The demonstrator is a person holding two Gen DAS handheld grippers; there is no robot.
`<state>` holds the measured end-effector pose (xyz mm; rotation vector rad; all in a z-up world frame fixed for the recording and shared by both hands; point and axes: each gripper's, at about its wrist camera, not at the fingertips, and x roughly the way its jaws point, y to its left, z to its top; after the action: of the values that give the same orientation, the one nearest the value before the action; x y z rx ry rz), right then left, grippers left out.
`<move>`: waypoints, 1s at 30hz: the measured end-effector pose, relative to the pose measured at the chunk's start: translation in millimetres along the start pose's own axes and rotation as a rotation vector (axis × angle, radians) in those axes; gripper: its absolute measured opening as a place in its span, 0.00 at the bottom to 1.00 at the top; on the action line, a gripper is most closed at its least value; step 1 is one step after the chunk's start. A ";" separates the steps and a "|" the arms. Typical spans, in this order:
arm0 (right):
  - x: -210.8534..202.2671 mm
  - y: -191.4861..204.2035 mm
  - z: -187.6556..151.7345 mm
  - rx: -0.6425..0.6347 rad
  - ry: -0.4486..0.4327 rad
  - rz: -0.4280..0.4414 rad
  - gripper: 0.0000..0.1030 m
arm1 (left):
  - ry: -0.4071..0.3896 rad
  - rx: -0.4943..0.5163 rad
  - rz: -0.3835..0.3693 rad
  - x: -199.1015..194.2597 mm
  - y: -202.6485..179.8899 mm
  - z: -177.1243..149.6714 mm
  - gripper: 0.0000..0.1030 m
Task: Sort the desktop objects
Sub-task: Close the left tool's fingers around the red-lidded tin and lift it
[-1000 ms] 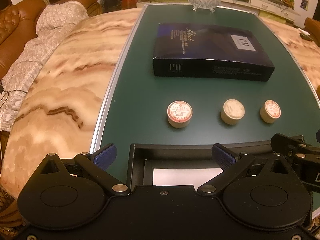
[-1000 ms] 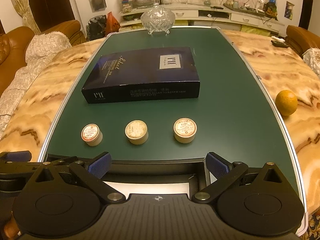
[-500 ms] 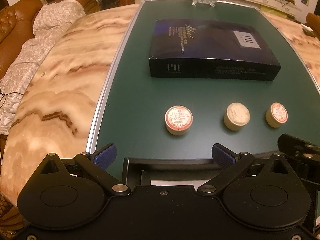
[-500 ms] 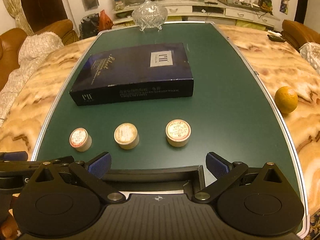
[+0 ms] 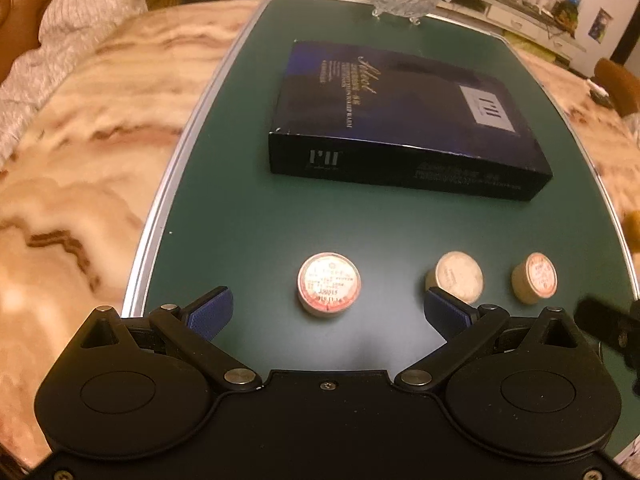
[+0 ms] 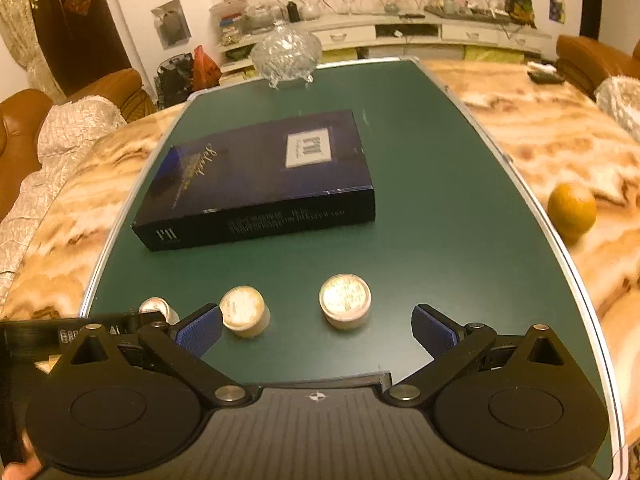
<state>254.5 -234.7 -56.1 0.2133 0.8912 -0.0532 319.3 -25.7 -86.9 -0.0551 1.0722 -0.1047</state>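
Note:
Three small round cream tins stand in a row on the green mat point(image 5: 240, 208). In the left wrist view the red-labelled tin point(image 5: 329, 282) lies just ahead of my open, empty left gripper point(image 5: 327, 314), with a plain tin point(image 5: 456, 275) and a small red-labelled tin point(image 5: 535, 277) to its right. In the right wrist view my open, empty right gripper point(image 6: 318, 326) frames a labelled tin point(image 6: 345, 300), with a plain tin point(image 6: 244, 310) by the left finger and a third tin point(image 6: 157, 308) partly hidden. A dark blue box point(image 5: 404, 120) lies beyond; it also shows in the right wrist view point(image 6: 260, 184).
A crystal lidded bowl point(image 6: 286, 54) stands at the mat's far end. An orange point(image 6: 571, 210) sits on the marble table right of the mat. A black tray's rim point(image 6: 380, 378) shows just under the right gripper. Sofas surround the table.
Both grippers have moved forward over the black tray toward the tins; the tray has dropped out of the left view. The tins now sit just ahead of the fingertips.

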 end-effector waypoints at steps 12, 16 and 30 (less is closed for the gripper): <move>2.0 -7.9 -9.9 0.030 0.004 -0.008 1.00 | 0.036 0.013 -0.039 31.1 -2.3 9.4 0.86; 0.4 -8.5 -11.8 0.035 -0.002 0.000 1.00 | 0.045 0.017 -0.026 36.6 -3.1 8.7 0.75; -3.5 -14.2 -15.9 0.045 -0.012 0.004 1.00 | 0.035 0.043 0.017 33.3 -6.8 4.9 0.40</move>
<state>238.2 -245.5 -65.4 0.2564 0.8781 -0.0711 339.0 -36.2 -113.0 -0.0052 1.1051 -0.1143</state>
